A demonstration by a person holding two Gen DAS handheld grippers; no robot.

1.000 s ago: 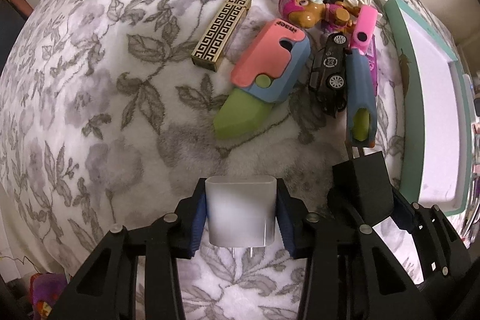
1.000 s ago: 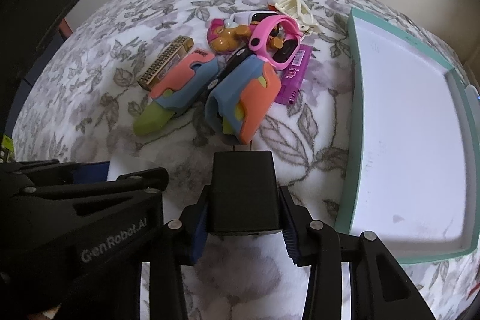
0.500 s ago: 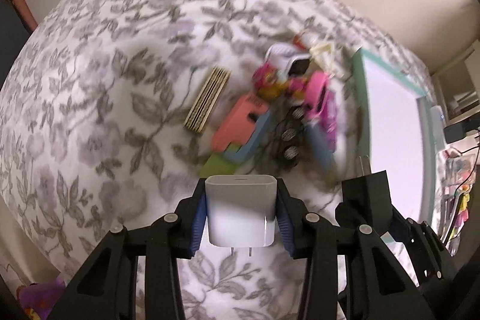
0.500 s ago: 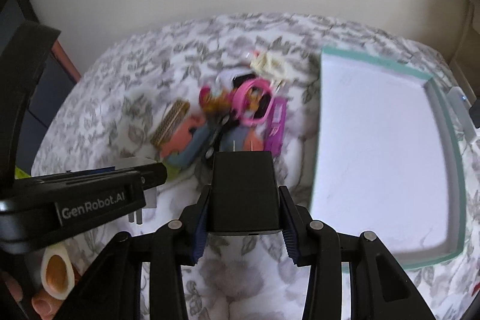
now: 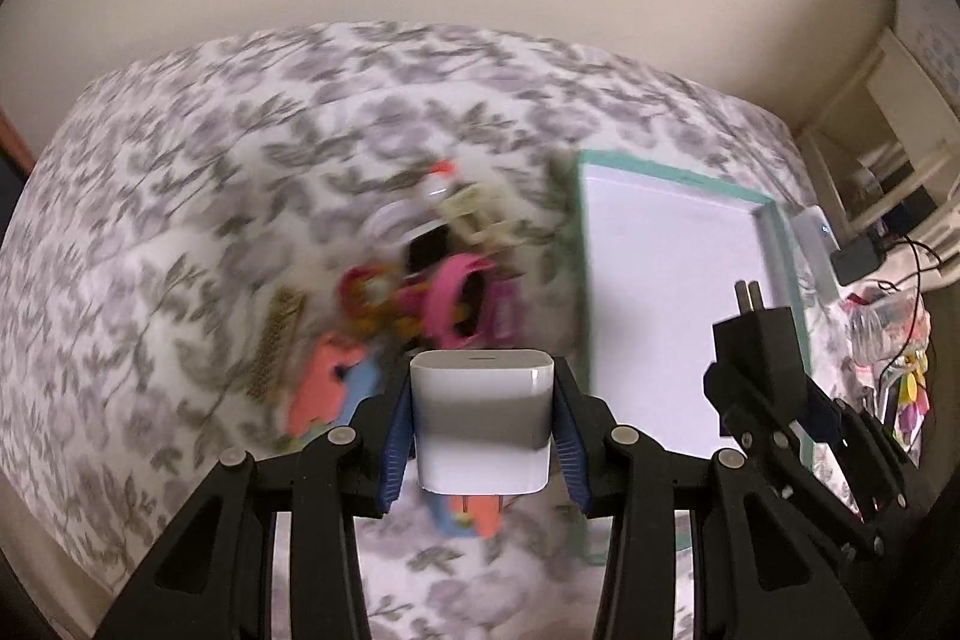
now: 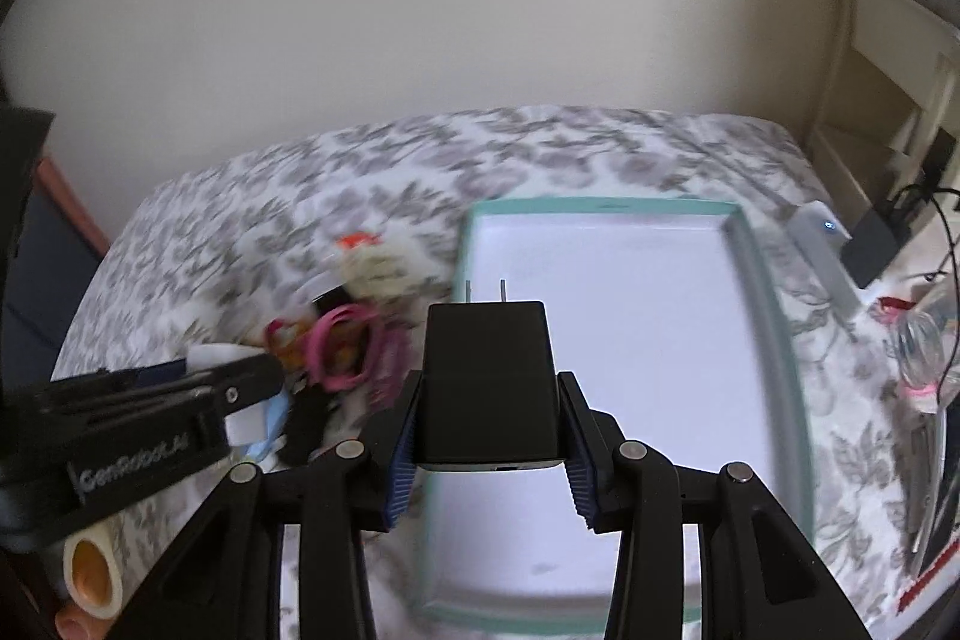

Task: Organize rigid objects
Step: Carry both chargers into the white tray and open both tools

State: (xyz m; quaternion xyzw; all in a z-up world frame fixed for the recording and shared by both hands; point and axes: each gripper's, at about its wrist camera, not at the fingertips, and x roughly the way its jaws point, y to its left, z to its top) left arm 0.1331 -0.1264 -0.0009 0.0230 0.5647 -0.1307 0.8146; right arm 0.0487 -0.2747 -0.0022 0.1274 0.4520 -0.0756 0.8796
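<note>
My left gripper (image 5: 483, 439) is shut on a white plug-in charger (image 5: 483, 400), held in the air with its prongs pointing down and toward me. My right gripper (image 6: 489, 439) is shut on a black charger (image 6: 489, 382) with its prongs pointing away, above the near left part of the teal-rimmed white tray (image 6: 774, 340). In the left wrist view the black charger (image 5: 759, 346) hangs over the tray (image 5: 672, 175). The blurred pile of toys (image 5: 420, 292) lies on the floral bedspread left of the tray, with a pink watch band (image 6: 342, 349) in it.
The floral bedspread (image 6: 240, 220) ends at a plain wall behind. To the right stand a cream shelf unit (image 6: 888, 100), a white device with a blue light (image 6: 825, 232), a black adapter with cables (image 6: 870, 250) and clutter along the bed's right edge.
Both grippers have risen with their chargers and swung right toward the tray. The toy pile now lies farther off and lower left, and more wall shows.
</note>
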